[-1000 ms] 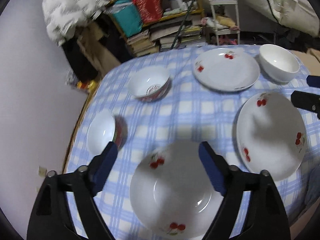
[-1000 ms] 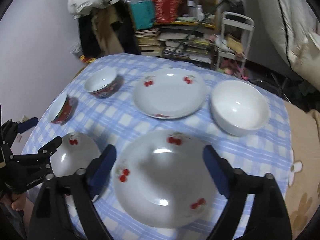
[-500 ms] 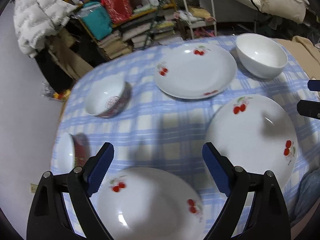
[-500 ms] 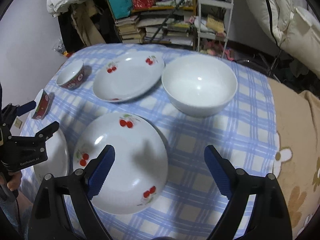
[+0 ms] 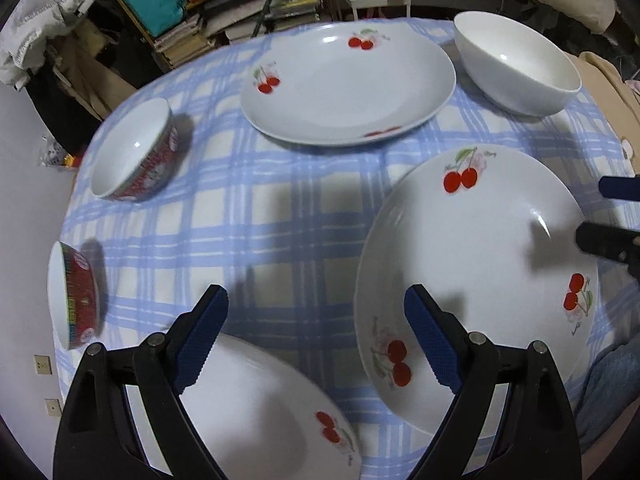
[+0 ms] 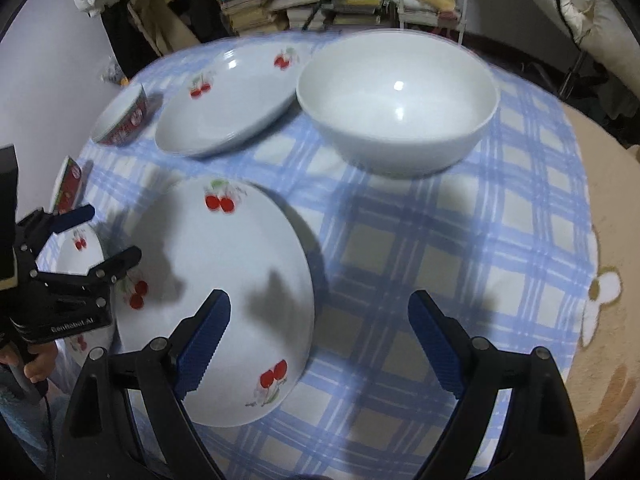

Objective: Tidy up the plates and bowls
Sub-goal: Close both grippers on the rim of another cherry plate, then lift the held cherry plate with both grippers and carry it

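Three white cherry-print plates lie on the blue checked tablecloth (image 5: 280,208): a far plate (image 5: 348,84), a right plate (image 5: 480,280) and a near plate (image 5: 256,408). A large white bowl (image 6: 396,104) stands at the back right. Two red-patterned bowls (image 5: 136,152) (image 5: 76,296) sit at the left. My left gripper (image 5: 316,320) is open above the cloth, between the near plate and the right plate, holding nothing. My right gripper (image 6: 320,320) is open too, its left finger over the right plate (image 6: 212,288), its right finger over bare cloth.
Stacked books, a teal box and red bags on shelves (image 5: 208,12) stand behind the table. A beige flowered blanket (image 6: 608,280) lies along the right edge. A hand (image 6: 32,364) holds the left gripper (image 6: 110,232) at the table's left side.
Both grippers have sunk toward the table and shifted right. The near plate slid to the bottom of the left view. In the right view the white bowl has drawn closer.
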`<action>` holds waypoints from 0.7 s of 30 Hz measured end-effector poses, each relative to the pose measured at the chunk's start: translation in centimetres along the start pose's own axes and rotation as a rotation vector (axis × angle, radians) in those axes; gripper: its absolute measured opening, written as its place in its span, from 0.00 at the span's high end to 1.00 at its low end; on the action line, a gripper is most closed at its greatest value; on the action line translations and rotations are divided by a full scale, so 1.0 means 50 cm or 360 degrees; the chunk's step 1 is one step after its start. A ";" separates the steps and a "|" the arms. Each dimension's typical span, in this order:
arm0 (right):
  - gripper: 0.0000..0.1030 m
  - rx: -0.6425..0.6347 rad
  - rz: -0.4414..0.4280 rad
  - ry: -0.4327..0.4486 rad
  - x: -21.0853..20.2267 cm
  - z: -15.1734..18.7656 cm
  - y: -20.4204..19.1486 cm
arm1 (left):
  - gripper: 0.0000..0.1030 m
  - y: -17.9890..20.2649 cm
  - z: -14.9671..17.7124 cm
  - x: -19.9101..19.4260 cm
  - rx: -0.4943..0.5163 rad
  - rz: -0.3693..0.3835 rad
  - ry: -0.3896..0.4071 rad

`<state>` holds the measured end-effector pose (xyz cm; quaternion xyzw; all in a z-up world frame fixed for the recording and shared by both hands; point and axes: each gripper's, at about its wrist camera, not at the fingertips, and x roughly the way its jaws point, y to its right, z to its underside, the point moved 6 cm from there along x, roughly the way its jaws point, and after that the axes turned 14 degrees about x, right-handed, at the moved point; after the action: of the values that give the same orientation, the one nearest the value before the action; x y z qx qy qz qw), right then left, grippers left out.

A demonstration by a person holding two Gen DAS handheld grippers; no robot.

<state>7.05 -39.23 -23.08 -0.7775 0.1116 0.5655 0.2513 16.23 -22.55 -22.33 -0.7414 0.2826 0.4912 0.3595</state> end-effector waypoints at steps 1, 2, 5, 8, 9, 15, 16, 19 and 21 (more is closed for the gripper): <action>0.09 -0.0009 0.0008 -0.0024 0.008 0.003 -0.001 | 0.14 0.004 0.000 0.002 0.0009 0.0014 -0.0002; 0.09 -0.0016 0.0012 -0.0040 0.014 0.004 -0.001 | 0.14 0.007 0.000 0.004 0.0021 0.0019 -0.0004; 0.09 -0.0016 0.0023 -0.0073 0.026 0.007 0.000 | 0.14 0.019 -0.002 0.008 0.0074 0.0024 -0.0008; 0.10 -0.0022 0.0031 -0.0100 0.034 0.013 0.001 | 0.14 0.028 -0.003 0.013 0.0096 0.0023 -0.0029; 0.15 -0.0025 0.0034 -0.0109 0.036 0.014 0.001 | 0.14 0.030 -0.003 0.015 0.0096 0.0028 -0.0037; 0.44 -0.0021 0.0071 -0.0129 0.039 0.018 0.010 | 0.33 0.042 0.002 0.019 0.0081 0.0103 -0.0051; 0.53 -0.0023 0.0081 -0.0131 0.040 0.019 0.011 | 0.43 0.044 0.003 0.022 0.0079 0.0112 -0.0068; 0.76 -0.0031 0.0017 -0.0162 0.043 0.022 0.001 | 0.65 0.050 0.003 0.024 0.0046 0.0181 -0.0061; 0.82 -0.0057 0.0005 -0.0181 0.044 0.026 -0.006 | 0.76 0.058 0.004 0.019 0.0035 0.0224 -0.0049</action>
<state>6.87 -38.04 -25.35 -0.7484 0.0882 0.6111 0.2423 14.22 -24.12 -24.02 -0.7080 0.3339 0.5234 0.3365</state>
